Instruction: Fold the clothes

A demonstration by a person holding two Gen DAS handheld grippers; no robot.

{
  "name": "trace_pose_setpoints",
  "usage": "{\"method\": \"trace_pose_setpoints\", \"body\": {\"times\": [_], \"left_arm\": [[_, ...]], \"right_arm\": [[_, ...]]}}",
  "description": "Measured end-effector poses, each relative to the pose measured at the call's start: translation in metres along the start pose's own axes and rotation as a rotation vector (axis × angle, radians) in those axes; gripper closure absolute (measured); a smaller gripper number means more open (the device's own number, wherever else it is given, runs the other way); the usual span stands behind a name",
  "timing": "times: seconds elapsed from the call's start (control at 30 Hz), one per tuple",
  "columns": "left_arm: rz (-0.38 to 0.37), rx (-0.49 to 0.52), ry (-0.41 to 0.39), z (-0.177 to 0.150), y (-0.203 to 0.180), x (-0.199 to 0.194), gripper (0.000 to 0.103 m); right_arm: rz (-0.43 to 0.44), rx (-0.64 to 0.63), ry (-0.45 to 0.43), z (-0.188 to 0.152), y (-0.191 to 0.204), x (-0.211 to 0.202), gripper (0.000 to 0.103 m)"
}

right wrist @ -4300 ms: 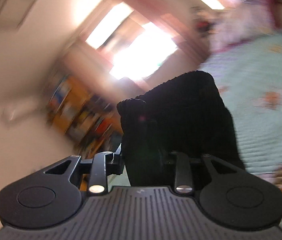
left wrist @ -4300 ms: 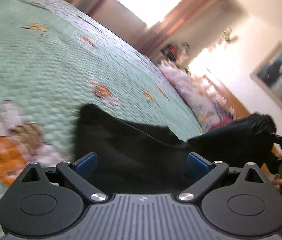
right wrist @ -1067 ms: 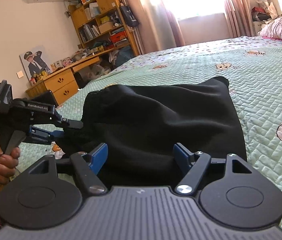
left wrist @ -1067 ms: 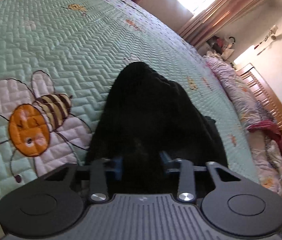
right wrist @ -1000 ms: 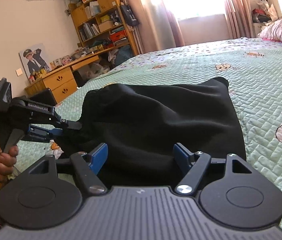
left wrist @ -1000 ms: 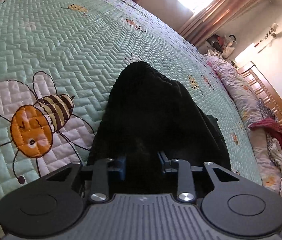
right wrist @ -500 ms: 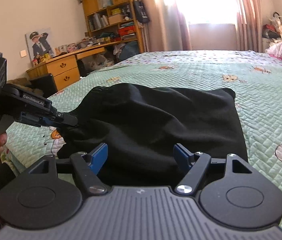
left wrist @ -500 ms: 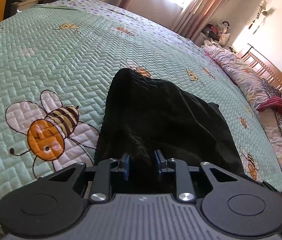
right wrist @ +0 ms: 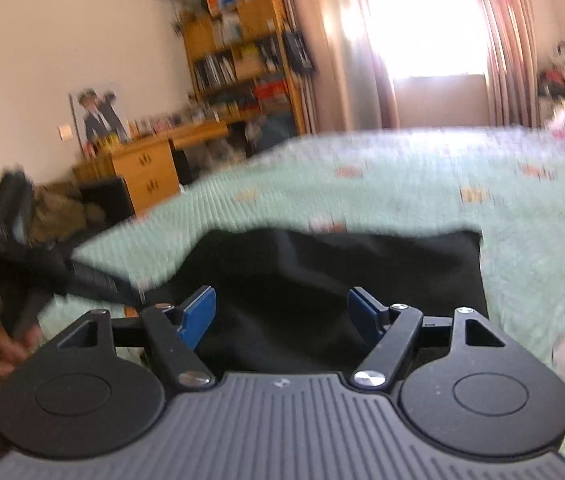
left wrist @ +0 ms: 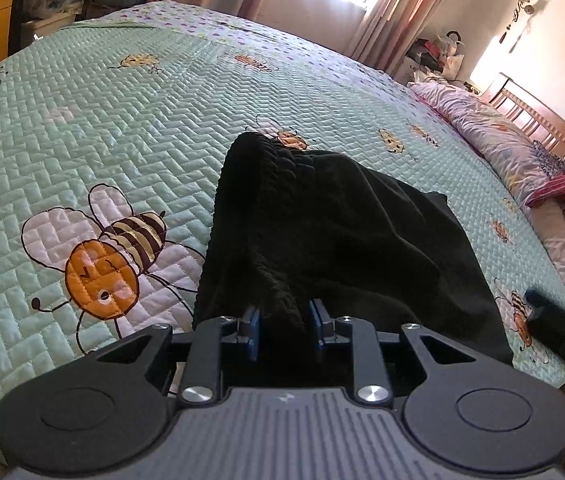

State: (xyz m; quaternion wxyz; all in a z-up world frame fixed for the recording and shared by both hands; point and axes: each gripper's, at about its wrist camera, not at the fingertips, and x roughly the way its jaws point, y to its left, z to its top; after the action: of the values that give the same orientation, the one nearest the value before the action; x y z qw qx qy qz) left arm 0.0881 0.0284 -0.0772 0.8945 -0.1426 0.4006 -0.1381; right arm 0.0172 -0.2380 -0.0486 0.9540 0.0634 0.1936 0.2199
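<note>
Black garment [left wrist: 334, 224]: lay on the green bee-print quilt [left wrist: 122, 120], near the bed's closest edge, its ribbed end bunched and lifted toward you.

Your left gripper [left wrist: 284, 330]: blue pads pinched a fold of the garment's near edge, cloth filling the narrow gap between them.

Your right gripper [right wrist: 282, 314]: fingers [right wrist: 196, 314] spread wide, nothing between them, held above the garment's near side; this view was motion-blurred.

Pink floral bedding [left wrist: 494, 136]: lay along the bed's far right edge.

Wooden desk [right wrist: 150, 164]: stood beyond the bed's left corner.
</note>
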Motion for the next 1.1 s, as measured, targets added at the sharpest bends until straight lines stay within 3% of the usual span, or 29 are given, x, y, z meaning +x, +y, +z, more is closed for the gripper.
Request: {"method": "trace_pose_setpoints", "body": {"times": [0.1,0.17,0.23,0.27,0.37,0.43,0.6,0.67,0.73,0.87,0.93,1.0,1.03,1.07,1.1], "left_arm": [[0.009,0.01,0.001,-0.001,-0.002,0.0,0.075],[0.014,0.016,0.002,-0.001,-0.003,0.0,0.075],[0.014,0.019,0.006,-0.002,-0.003,0.001,0.075],[0.011,0.015,0.008,-0.003,-0.001,0.002,0.075],[-0.002,-0.002,0.014,-0.006,0.004,0.004,0.073],[-0.02,-0.014,0.016,-0.004,0.007,0.002,0.072],[-0.07,-0.022,0.011,-0.005,0.011,-0.009,0.07],[-0.076,0.017,-0.012,-0.003,0.003,-0.019,0.068],[-0.082,0.056,-0.035,0.0,-0.004,-0.029,0.06],[-0.094,0.133,-0.08,0.006,-0.02,-0.048,0.06],[-0.1,0.172,-0.103,0.009,-0.028,-0.057,0.059],[-0.134,0.231,-0.121,0.015,-0.043,-0.055,0.044],[-0.168,0.272,-0.128,0.019,-0.054,-0.048,0.028],[-0.201,0.312,-0.134,0.023,-0.066,-0.04,0.022],[-0.204,0.329,-0.103,0.024,-0.069,-0.021,0.023]], "right_arm": [[0.009,0.007,-0.009,0.005,-0.003,0.009,0.029],[0.017,0.028,0.074,-0.009,-0.01,0.027,0.03],[0.011,0.051,0.244,-0.037,-0.016,0.053,0.037],[0.009,0.043,0.242,-0.04,-0.015,0.052,0.037],[0.005,0.015,0.222,-0.048,-0.01,0.048,0.038],[0.032,0.043,0.215,-0.033,-0.014,0.041,0.041],[0.041,0.171,0.007,0.006,-0.043,-0.004,0.041],[0.047,0.269,-0.007,0.004,-0.07,-0.013,0.04],[0.078,0.393,0.041,-0.011,-0.096,-0.015,0.04],[0.122,0.659,0.064,-0.048,-0.136,-0.022,0.043],[0.157,0.72,0.001,-0.05,-0.143,-0.031,0.043],[0.23,0.753,-0.043,-0.042,-0.146,-0.027,0.043],[0.267,0.769,-0.064,-0.039,-0.148,-0.026,0.043],[0.318,0.787,-0.082,-0.038,-0.148,-0.023,0.043],[0.369,0.806,-0.1,-0.038,-0.149,-0.02,0.043]]}}
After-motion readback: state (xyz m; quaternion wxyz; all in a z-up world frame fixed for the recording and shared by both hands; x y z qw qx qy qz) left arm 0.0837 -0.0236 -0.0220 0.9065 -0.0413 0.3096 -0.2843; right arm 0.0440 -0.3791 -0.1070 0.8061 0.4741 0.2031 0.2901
